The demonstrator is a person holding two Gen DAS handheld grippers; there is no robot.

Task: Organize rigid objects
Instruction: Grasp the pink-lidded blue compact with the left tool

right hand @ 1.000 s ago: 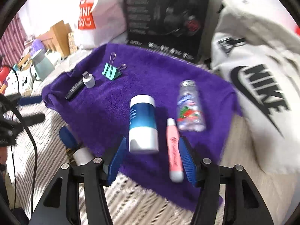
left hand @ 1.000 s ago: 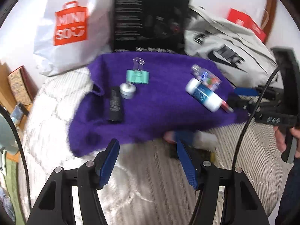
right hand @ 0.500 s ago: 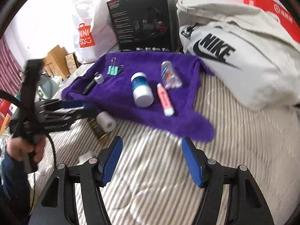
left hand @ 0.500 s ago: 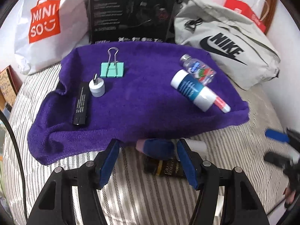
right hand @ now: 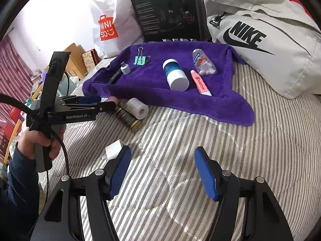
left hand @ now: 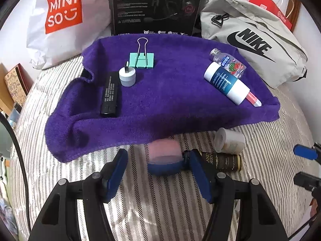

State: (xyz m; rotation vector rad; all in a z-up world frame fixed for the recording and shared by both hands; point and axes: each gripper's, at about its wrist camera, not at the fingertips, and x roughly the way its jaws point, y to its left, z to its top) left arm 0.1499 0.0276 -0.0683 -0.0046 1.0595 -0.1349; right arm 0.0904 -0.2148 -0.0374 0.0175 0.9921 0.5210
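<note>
A purple towel point(left hand: 160, 104) on the bed carries a mint binder clip point(left hand: 142, 59), a white adapter point(left hand: 127, 76), a black stick point(left hand: 110, 94), a blue-and-white bottle point(left hand: 226, 83), a clear candy bottle point(left hand: 230, 63) and a pink highlighter point(left hand: 253, 99). In front of the towel lies a pink container with a blue cap point(left hand: 165, 159). My left gripper point(left hand: 158, 172) is open around it, pads not touching. Beside it lie a dark gold-trimmed bottle point(left hand: 222, 161) and a white roll point(left hand: 228, 140). My right gripper point(right hand: 162, 170) is open over bare striped bedding, holding nothing.
A white shopping bag point(left hand: 60, 20), a black headset box point(left hand: 156, 6) and a grey sports bag point(left hand: 256, 46) line the back. A small white piece point(right hand: 113, 152) lies by my right gripper's left finger. A hand point(right hand: 40, 142) holds the left gripper point(right hand: 106, 102). Furniture stands left of the bed.
My right gripper drew back from the bottle and highlighter on the towel to the bare bedding, its jaws a little wider. My left gripper sank toward the pink container.
</note>
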